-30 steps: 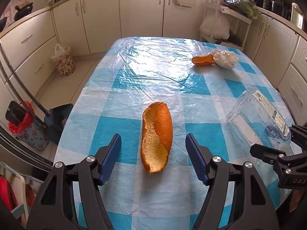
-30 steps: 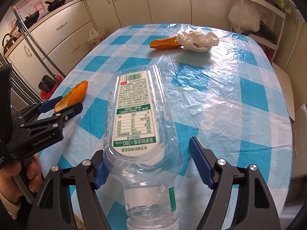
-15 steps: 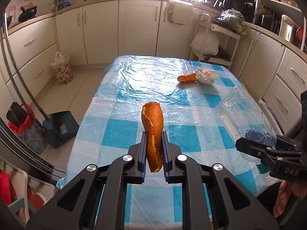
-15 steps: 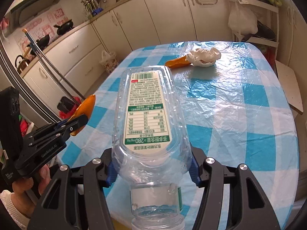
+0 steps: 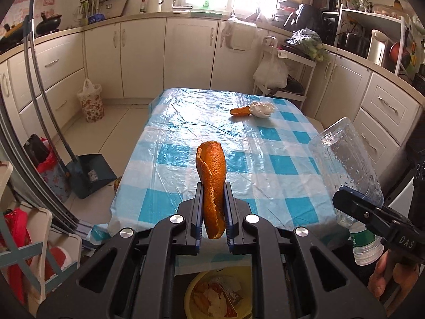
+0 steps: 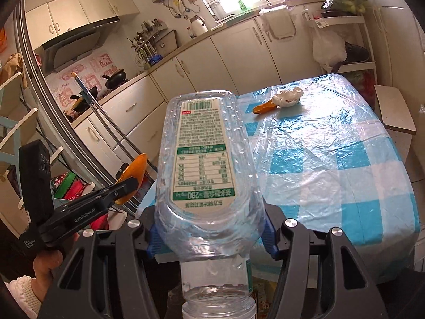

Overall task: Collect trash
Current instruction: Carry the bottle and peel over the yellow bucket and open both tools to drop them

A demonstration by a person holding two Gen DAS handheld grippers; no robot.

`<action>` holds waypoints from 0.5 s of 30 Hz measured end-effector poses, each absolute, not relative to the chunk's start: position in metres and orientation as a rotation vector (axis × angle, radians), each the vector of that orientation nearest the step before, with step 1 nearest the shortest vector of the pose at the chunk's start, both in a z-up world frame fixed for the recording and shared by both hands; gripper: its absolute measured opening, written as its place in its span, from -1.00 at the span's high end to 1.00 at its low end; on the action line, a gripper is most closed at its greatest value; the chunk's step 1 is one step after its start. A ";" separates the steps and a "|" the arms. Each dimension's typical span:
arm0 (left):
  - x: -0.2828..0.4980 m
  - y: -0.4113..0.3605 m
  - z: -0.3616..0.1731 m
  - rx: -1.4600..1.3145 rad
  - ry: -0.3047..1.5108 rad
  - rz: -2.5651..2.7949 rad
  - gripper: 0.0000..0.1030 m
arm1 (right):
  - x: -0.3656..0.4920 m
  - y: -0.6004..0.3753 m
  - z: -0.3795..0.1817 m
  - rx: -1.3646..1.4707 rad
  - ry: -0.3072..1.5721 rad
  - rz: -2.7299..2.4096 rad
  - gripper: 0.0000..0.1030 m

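Nearest, below the left gripper (image 5: 213,214), a yellow bin (image 5: 212,292) holds scraps, just short of the table's near edge. The left gripper is clenched on a long strip of orange peel (image 5: 211,183), raised off the table (image 5: 265,175) above that near edge. The right gripper (image 6: 209,235) is clamped on an empty clear plastic bottle (image 6: 204,159), neck toward the camera, label up, also lifted clear of the table. Toward the far right corner lie a second orange peel (image 5: 239,111) and, touching it, a crumpled white tissue (image 5: 261,109).
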State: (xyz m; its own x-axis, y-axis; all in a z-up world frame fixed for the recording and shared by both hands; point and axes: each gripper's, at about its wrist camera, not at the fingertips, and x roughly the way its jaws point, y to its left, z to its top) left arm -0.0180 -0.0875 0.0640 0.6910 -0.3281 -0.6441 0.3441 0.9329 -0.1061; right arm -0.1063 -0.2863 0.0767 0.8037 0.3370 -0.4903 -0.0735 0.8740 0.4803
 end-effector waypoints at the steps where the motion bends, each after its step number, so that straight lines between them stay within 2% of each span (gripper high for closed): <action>1: -0.025 -0.086 0.065 0.027 0.710 -0.379 0.74 | -0.111 -0.284 0.075 0.464 0.602 0.228 -0.12; 15: -0.080 -0.061 0.082 0.018 0.669 -0.402 0.74 | -0.133 -0.259 0.057 0.441 0.667 0.218 -0.12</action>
